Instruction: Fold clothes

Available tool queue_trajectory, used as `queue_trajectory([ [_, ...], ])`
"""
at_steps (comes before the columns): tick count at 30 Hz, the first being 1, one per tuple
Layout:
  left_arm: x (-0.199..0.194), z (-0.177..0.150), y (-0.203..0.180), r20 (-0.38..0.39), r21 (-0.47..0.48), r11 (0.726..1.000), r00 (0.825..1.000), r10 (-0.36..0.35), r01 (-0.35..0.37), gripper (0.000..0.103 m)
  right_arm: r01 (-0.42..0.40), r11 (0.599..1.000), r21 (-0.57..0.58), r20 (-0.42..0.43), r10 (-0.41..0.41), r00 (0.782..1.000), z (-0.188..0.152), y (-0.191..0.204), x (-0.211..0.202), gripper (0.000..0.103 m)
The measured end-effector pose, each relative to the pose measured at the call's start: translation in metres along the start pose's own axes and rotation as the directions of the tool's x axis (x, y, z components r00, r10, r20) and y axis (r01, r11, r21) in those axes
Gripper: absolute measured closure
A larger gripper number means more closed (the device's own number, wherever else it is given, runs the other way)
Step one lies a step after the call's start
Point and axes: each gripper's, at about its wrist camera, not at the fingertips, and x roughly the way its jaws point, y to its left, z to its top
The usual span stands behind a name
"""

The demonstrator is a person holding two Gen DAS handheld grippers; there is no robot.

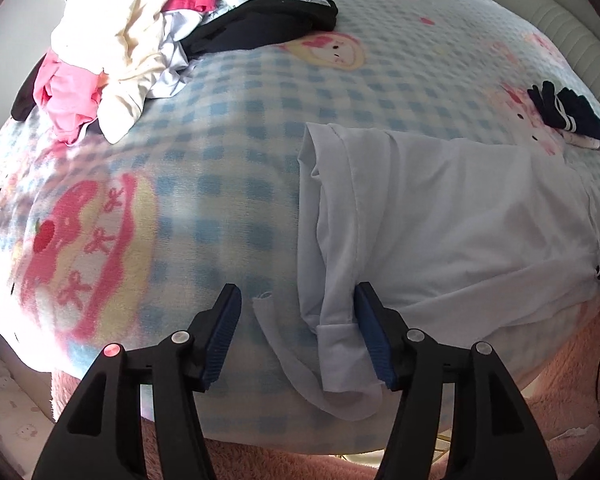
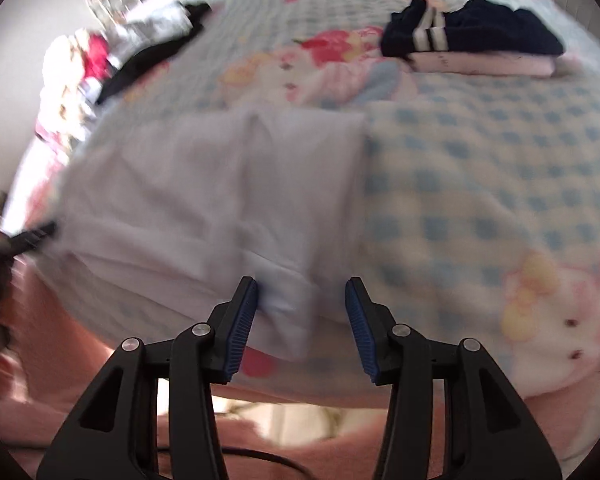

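A white garment (image 1: 440, 216) lies partly folded on the checked blanket (image 1: 228, 152) near the bed's front edge. My left gripper (image 1: 298, 312) stands open over its near left corner, where a folded cuff and a loose white strip (image 1: 284, 364) lie between the fingers. In the blurred right wrist view the same white garment (image 2: 204, 184) lies flat. My right gripper (image 2: 302, 304) is open over the garment's near right corner, with cloth between the fingers.
A heap of unfolded clothes (image 1: 140, 36), cream, pink, white and black, sits at the far left of the bed. A small stack of folded dark and white items (image 2: 480, 46) lies at the far right. A pink fuzzy cover (image 1: 560, 360) hangs below the bed edge.
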Motion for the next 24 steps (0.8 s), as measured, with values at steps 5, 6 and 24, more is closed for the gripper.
queue_trajectory([
  [5,-0.012,0.001,0.009,0.03,-0.005,1.0,0.999,-0.02,0.02,0.044,0.03,0.999,0.021,0.006,-0.03,1.0,0.013,-0.011,0.008,0.053],
  [6,-0.015,0.004,0.011,0.048,-0.029,0.997,0.996,-0.072,0.074,0.044,0.01,0.999,0.039,0.014,-0.011,1.0,0.017,-0.014,0.011,0.052],
  [24,0.031,0.064,0.045,0.097,-0.162,0.962,0.973,-0.208,0.222,0.085,-0.255,0.942,0.217,0.178,0.219,0.959,0.056,-0.039,0.029,0.088],
])
